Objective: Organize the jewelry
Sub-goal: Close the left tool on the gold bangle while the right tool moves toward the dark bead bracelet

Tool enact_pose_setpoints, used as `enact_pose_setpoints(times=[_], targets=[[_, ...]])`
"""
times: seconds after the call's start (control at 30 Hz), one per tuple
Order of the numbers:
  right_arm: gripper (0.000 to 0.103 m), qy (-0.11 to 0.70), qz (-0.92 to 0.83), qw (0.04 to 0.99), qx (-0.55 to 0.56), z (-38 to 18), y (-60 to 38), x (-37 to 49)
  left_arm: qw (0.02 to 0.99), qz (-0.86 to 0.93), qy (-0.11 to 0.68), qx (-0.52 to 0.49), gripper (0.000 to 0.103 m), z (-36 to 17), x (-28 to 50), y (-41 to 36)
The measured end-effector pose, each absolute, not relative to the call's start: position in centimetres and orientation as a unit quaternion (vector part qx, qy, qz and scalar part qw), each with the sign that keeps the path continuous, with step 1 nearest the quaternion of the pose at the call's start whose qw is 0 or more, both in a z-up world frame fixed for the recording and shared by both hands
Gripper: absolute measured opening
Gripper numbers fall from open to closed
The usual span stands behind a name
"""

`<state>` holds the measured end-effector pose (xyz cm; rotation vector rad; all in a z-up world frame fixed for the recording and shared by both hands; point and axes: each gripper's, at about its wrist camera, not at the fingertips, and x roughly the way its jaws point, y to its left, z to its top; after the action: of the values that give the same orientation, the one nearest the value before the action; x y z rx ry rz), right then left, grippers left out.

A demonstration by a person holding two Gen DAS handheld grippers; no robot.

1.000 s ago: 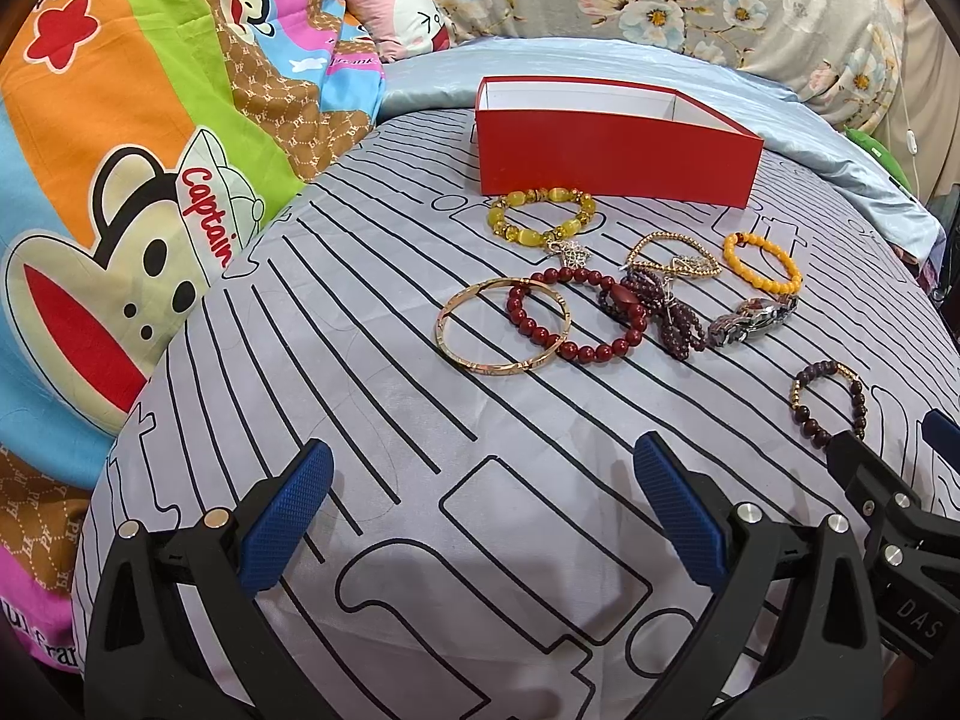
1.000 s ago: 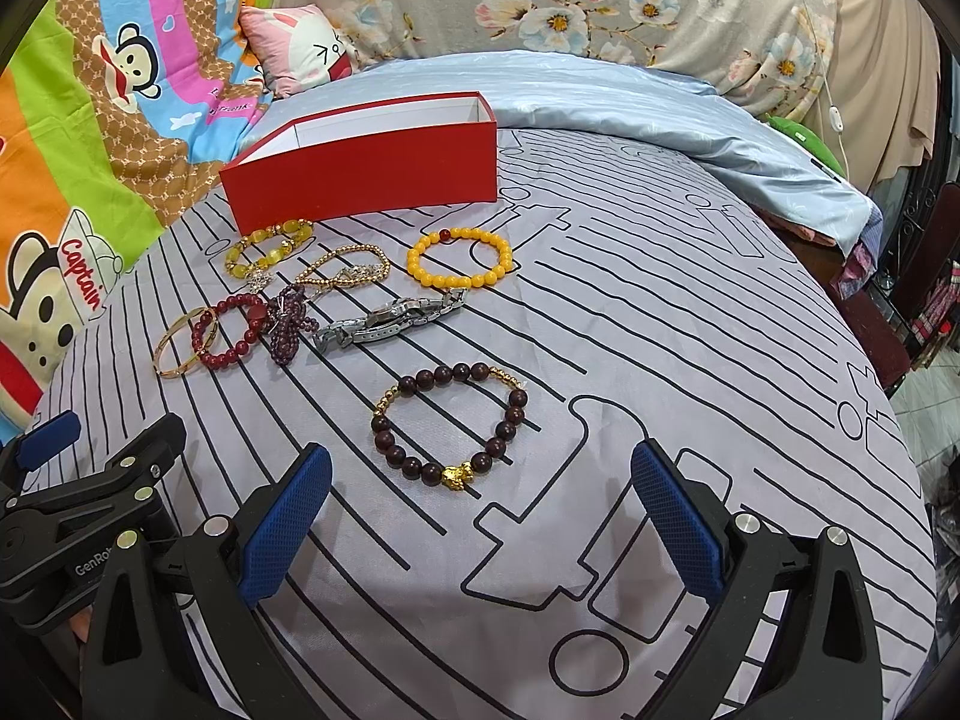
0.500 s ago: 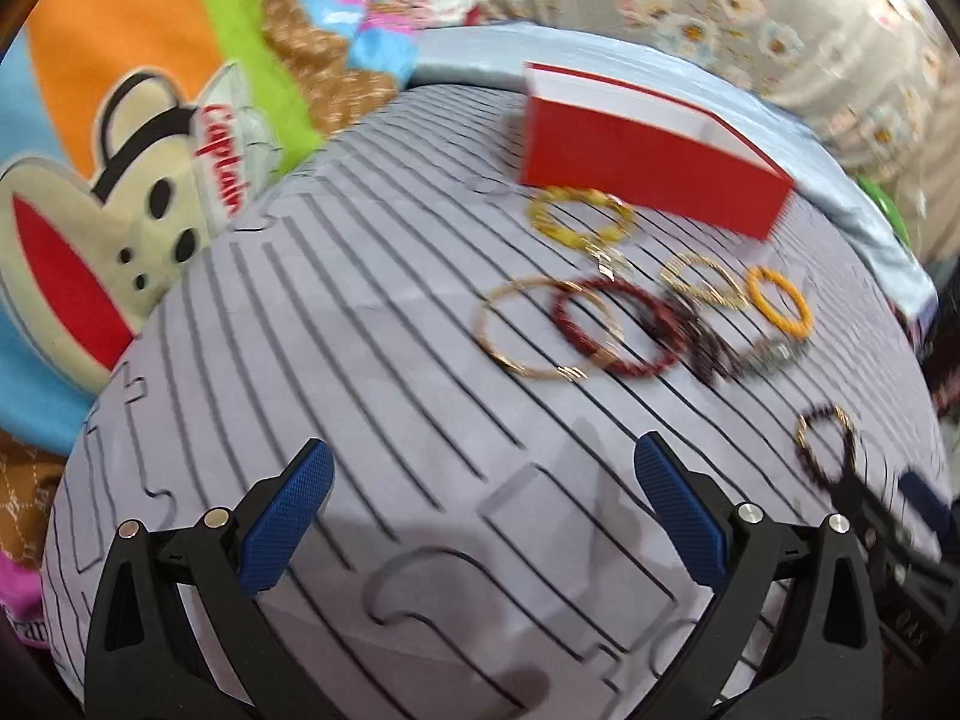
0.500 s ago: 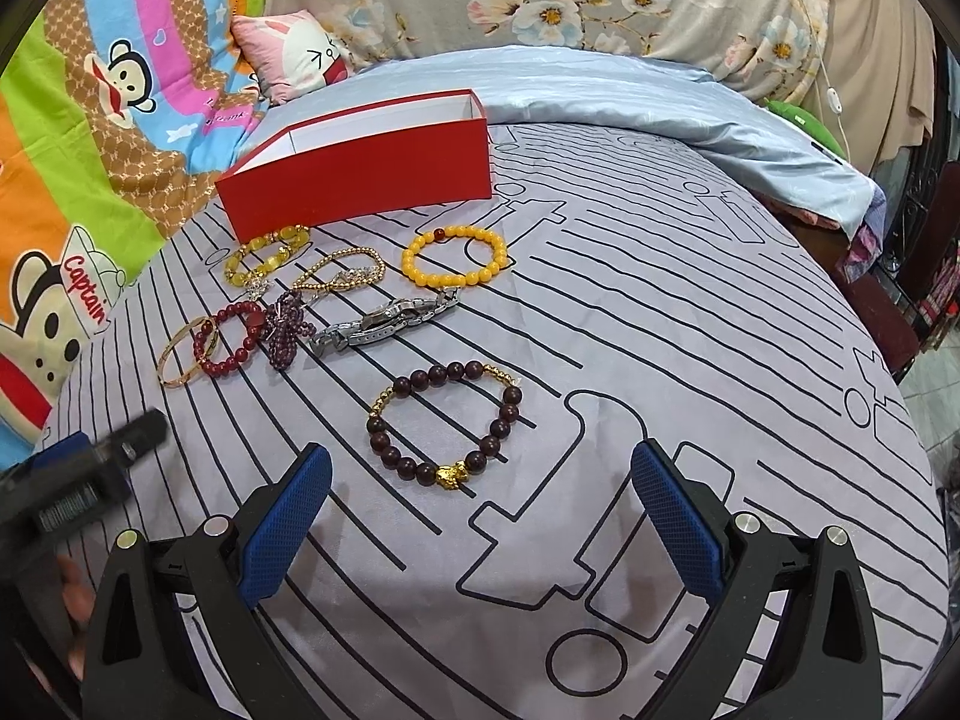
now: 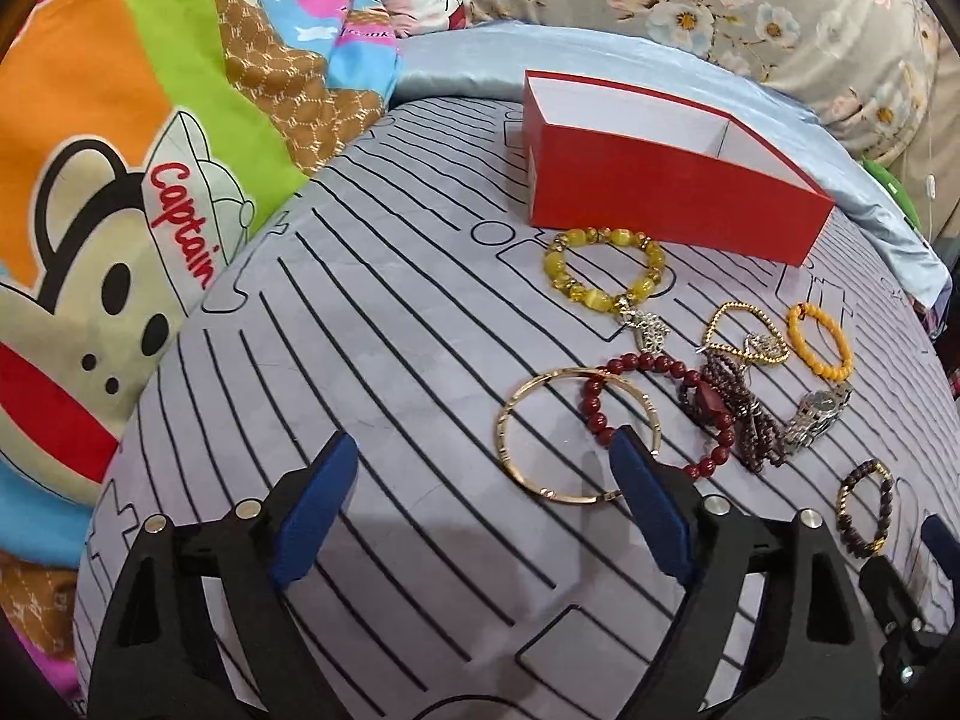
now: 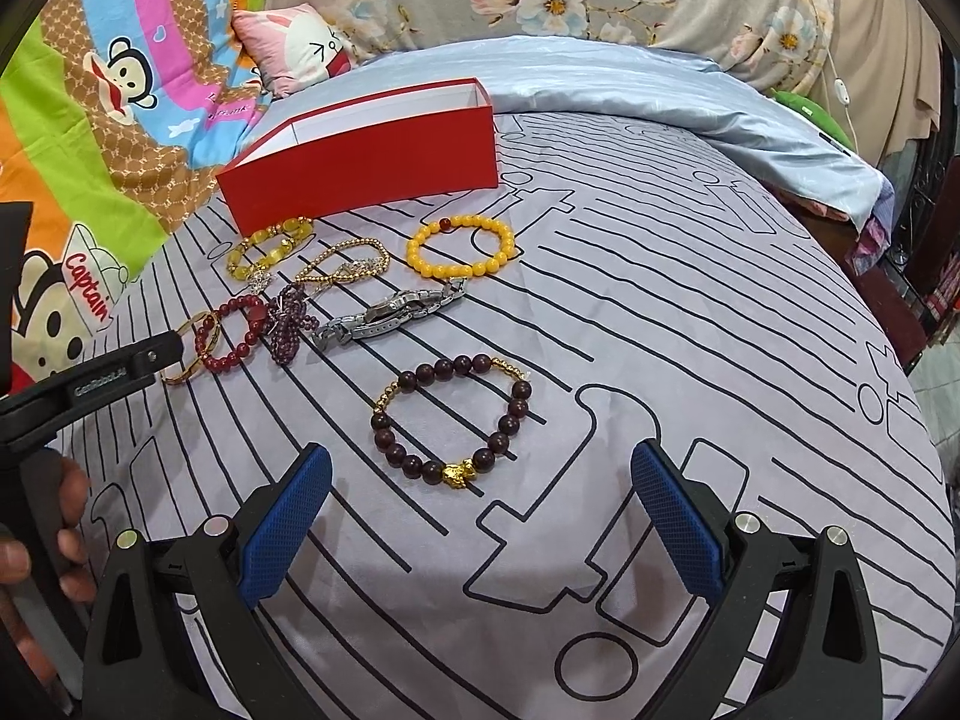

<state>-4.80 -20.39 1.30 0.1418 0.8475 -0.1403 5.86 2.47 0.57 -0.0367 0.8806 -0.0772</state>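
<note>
Striped bedsheet; left gripper jaws closing, empty, beside gold bangle.

A grey bedsheet printed with black lines and outlined shapes is covering the bed. A bright cartoon-monkey blanket bearing the word "Captain" is lying along its left edge. A pink pillow with a drawn face is leaning at the back, beside a pale blue satin quilt. A floral grey cloth is hanging behind. Something green is peeking out at the far right.
</note>
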Motion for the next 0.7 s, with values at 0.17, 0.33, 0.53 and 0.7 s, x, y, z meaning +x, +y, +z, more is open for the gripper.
enact_pose_setpoints(times=[0.17,0.33,0.53,0.7], targets=[[0.098,0.411,-0.068,0.907,0.069,1.3,-20.4,-4.8,0.909,-0.054,0.412,-0.01,0.088,1.2,5.5,1.4],[0.098,0.411,-0.068,0.906,0.07,1.3,-20.4,-4.8,0.902,-0.063,0.426,-0.014,0.088,0.6,6.6,0.2],[0.098,0.412,-0.067,0.906,0.069,1.3,-20.3,-4.7,0.898,-0.061,0.436,0.004,0.074,-0.4,7.1,-0.7],[0.098,0.413,-0.067,0.906,0.069,1.3,-20.2,-4.7,0.901,-0.067,0.43,-0.001,0.061,-0.2,6.9,-0.6]])
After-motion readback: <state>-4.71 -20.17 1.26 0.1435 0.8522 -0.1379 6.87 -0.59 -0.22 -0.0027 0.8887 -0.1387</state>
